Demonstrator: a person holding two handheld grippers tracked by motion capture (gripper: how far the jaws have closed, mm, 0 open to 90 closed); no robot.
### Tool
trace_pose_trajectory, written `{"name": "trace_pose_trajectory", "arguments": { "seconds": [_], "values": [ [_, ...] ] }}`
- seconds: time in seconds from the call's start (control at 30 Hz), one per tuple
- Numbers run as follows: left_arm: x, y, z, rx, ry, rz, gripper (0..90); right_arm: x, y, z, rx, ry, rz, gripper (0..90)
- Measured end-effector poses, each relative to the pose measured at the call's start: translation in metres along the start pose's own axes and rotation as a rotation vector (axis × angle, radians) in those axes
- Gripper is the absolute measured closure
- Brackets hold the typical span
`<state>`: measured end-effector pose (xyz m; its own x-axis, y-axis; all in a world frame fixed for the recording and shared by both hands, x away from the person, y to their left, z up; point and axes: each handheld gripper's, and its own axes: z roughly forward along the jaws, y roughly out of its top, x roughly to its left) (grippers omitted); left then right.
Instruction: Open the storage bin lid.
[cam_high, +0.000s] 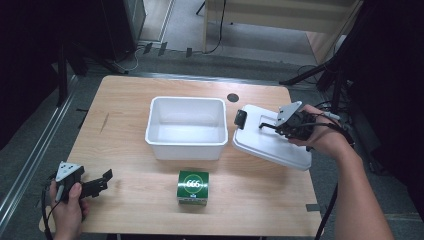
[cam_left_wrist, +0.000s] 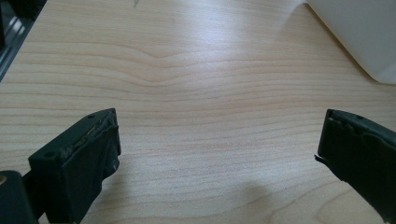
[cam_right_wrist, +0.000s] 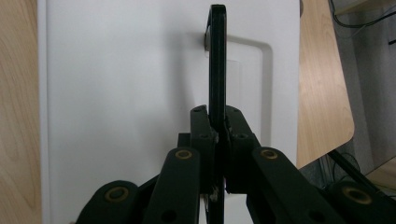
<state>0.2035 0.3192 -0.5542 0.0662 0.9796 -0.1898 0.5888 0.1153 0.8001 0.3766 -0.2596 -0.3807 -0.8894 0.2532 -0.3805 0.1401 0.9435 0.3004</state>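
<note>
A white lid (cam_high: 270, 145) hangs tilted just right of the white bin (cam_high: 186, 145), its near edge low over the table. My right gripper (cam_high: 282, 129) is shut on the lid's thin black handle (cam_right_wrist: 217, 56), which stands up from the lid's white top (cam_right_wrist: 116, 93) and is pinched between the jaws of my right gripper (cam_right_wrist: 218, 122). The bin stands open and looks empty. At the table's front left, my left gripper (cam_high: 102, 181) is held low with its jaws wide apart. Between the jaws of my left gripper (cam_left_wrist: 219, 154) there is just bare wood.
A green box (cam_high: 193, 188) marked 666 stands near the front edge, in front of the bin. A corner of the bin (cam_left_wrist: 364, 32) reaches into the left gripper view. A round dark hole (cam_high: 232, 97) sits in the wooden table (cam_high: 125, 100) behind the bin.
</note>
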Motion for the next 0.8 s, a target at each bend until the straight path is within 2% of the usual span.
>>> {"name": "trace_pose_trajectory", "arguments": {
  "seconds": [0.1, 0.3, 0.43, 0.67, 0.8],
  "values": [
    [0.000, 0.000, 0.000, -0.001, -0.001, -0.001, 0.0, 0.004, -0.004, 0.011, 0.014, -0.001, 0.004, 85.3],
    [0.001, 0.000, 0.000, -0.005, -0.001, -0.006, 0.0, 0.008, -0.009, 0.027, 0.010, 0.005, 0.015, 85.3],
    [0.001, 0.000, 0.000, -0.005, -0.001, -0.008, 0.0, 0.011, -0.009, 0.039, 0.035, 0.010, 0.003, 85.3],
    [0.001, 0.000, -0.001, -0.007, -0.002, -0.010, 0.0, 0.017, -0.010, 0.053, 0.026, 0.020, 0.005, 85.3],
    [0.001, 0.000, -0.001, -0.006, -0.003, -0.010, 0.0, 0.020, -0.010, 0.062, 0.042, 0.014, -0.001, 85.3]
  ]
}}
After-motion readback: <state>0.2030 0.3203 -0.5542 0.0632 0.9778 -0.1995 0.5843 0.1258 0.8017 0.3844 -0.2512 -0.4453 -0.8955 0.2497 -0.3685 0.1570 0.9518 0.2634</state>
